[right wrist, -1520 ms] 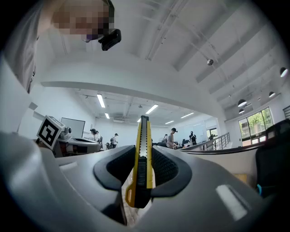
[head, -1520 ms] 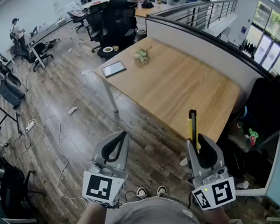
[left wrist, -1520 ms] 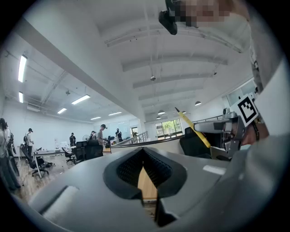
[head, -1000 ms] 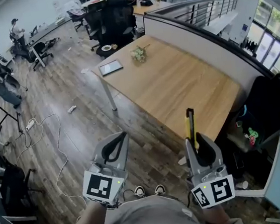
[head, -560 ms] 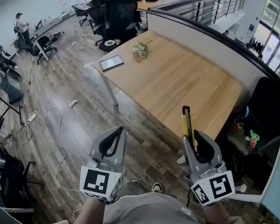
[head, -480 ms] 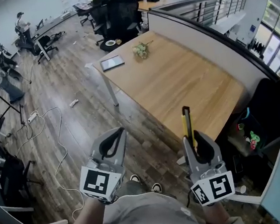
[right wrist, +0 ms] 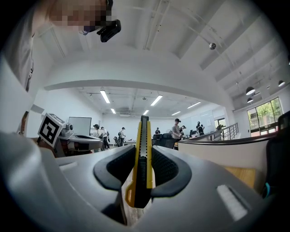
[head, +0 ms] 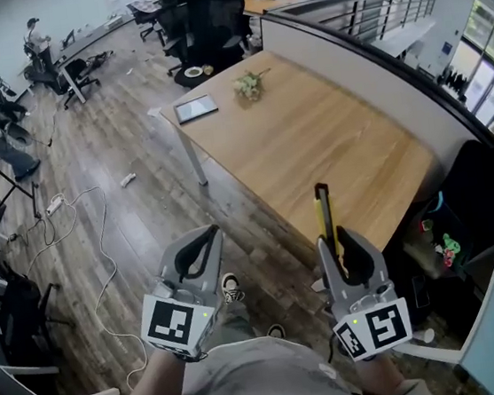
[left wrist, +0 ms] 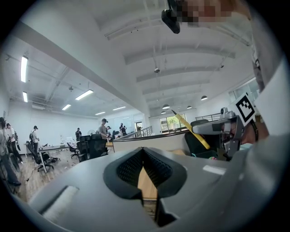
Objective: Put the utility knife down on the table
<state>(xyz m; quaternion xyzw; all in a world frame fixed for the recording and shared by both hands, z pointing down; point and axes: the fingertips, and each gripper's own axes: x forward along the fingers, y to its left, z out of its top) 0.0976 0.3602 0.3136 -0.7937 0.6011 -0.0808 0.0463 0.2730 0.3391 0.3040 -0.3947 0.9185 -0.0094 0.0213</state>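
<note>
A yellow-and-black utility knife (head: 323,216) stands upright in my right gripper (head: 334,242), which is shut on its lower half. The knife's tip overlaps the near edge of the wooden table (head: 330,142) in the head view. In the right gripper view the knife (right wrist: 142,149) runs straight up between the pads of the right gripper (right wrist: 143,155). My left gripper (head: 205,236) hangs over the wood floor left of the table, shut with nothing in it. The left gripper (left wrist: 143,152) also looks past its touching pads at the knife (left wrist: 192,130).
A tablet (head: 196,109) and a small bunch of flowers (head: 249,84) lie at the table's far end. A grey partition (head: 364,61) runs along its far side. A black bag (head: 483,190) sits to the right. Cables (head: 80,221) trail on the floor; people and office chairs stand far left.
The person has stepped forward; one shoe now shows beside the left gripper. The table has drawn slightly nearer. Both grippers keep their hold and pose.
</note>
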